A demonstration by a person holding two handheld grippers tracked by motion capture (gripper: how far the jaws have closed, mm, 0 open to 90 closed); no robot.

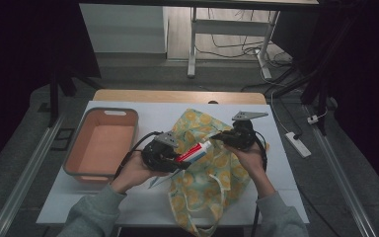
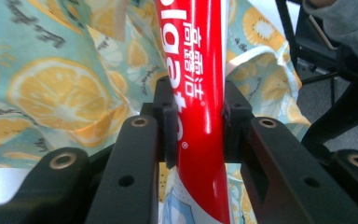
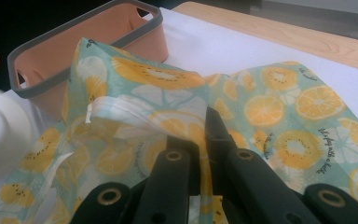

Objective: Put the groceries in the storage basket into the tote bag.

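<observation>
The toothpaste tube [image 1: 193, 152] hangs in the air over the middle of the desk [image 1: 286, 173], above a cloth bag [image 1: 212, 168] printed with orange slices.

At the far left of the desk stands a salmon-coloured bin [image 1: 79, 153] with a grey rim, and nothing can be seen in it. Just to its right are the left tongs [image 1: 164, 153], held in the person's left hand [image 1: 133, 173]. They are pinching the tube: in the left gripper view the red body passes straight between the two black jaws, and both pads press on its sides.

From that grip the tube's long axis runs to the right and slightly away from the person, with the white cap leading. The cap ends just short of the right tongs [image 1: 237, 134], so the tube bridges most of the gap between the two hands.

The right tongs, in the person's right hand [image 1: 250, 157], are pressed together on the bag's cloth. In the right gripper view a fold of the printed fabric near the white hem is nipped between the jaws and lifted, and the blurred white cap shows at the left edge of that view.

The coming move probably turns on this line-up. The tube points cap-first at the raised edge of the bag, and it looks as if it is meant to slide in there. The left hand carries it and is the one placed to push.
</observation>
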